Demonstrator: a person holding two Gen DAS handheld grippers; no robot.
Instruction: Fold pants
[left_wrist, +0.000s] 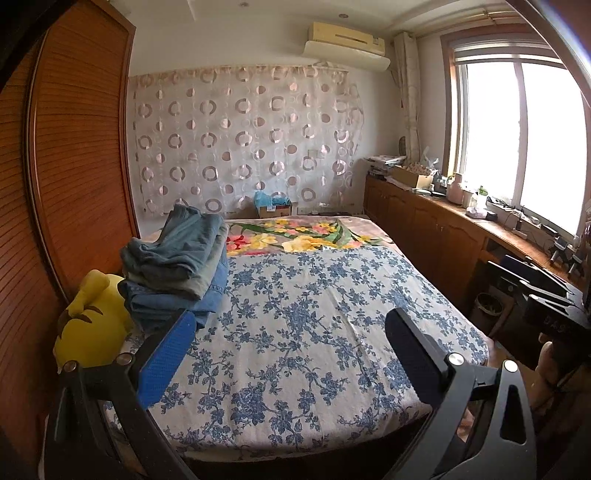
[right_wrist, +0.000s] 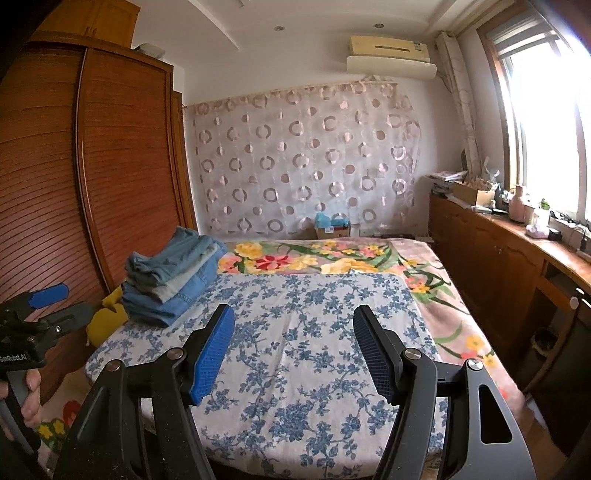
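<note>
A stack of folded blue denim pants (left_wrist: 177, 266) sits at the far left edge of the bed (left_wrist: 424, 321), close to the tall brown slatted wooden wardrobe (left_wrist: 77, 155). The topmost pair lies rumpled and tilted on the flatter ones beneath. Just beside the stack, nearer the camera, rests a yellow plush toy (left_wrist: 92, 321). The stack lies on a white sheet with a blue flower print (left_wrist: 314, 314), which covers the near part of the bed; beyond it shows a blanket with yellow and red flowers (left_wrist: 295, 232).

The left gripper (left_wrist: 291, 354) hovers over the sheet, its jaws wide apart and empty, its blue pad near the stack. The right gripper (right_wrist: 295, 350) likewise stands open above the sheet, holding nothing. A wooden worktop (right_wrist: 517, 236) under the window (right_wrist: 546, 122) carries small clutter.
</note>
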